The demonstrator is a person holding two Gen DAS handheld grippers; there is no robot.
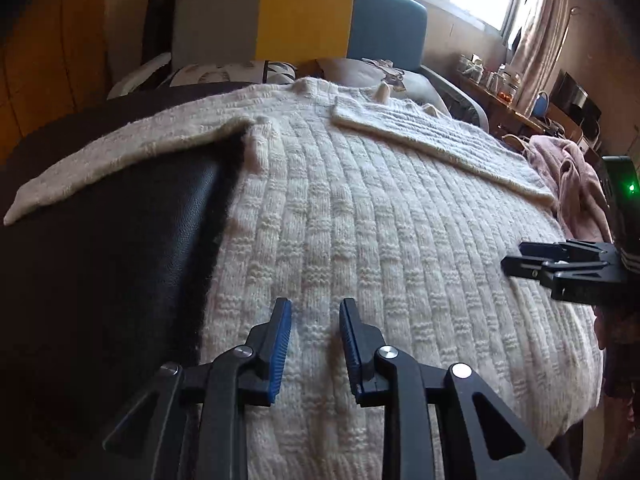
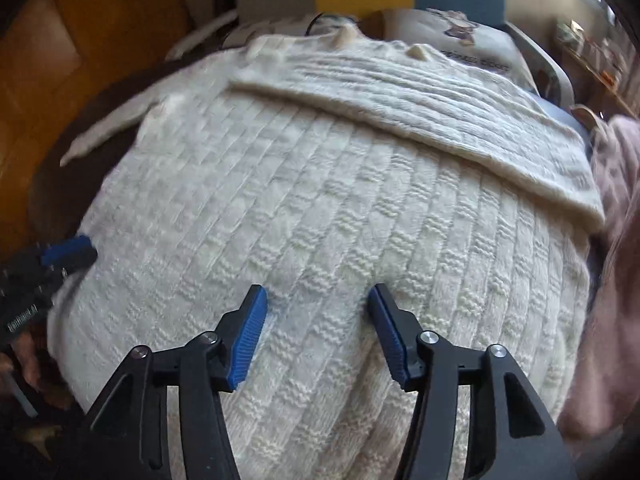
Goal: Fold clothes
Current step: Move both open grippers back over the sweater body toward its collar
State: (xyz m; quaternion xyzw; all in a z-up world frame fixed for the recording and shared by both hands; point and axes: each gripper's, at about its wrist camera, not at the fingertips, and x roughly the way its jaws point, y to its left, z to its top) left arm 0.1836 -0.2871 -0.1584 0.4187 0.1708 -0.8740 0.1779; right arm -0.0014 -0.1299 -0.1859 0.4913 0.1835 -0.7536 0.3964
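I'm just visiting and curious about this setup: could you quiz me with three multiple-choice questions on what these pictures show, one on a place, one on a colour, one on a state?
1. Where does the pink garment lie?
A. right of the sweater
B. on the left sleeve
C. between the fingers

2. What colour are the pads of the left gripper?
A. red
B. blue
C. white

3. How does the right sleeve of the cream sweater lie?
A. hanging off the edge
B. rolled up
C. folded across the body

Answers: 1 A, it lies heaped past the sweater's right edge. 2 B, the ribbed pads are blue. 3 C, it lies slantwise over the chest.
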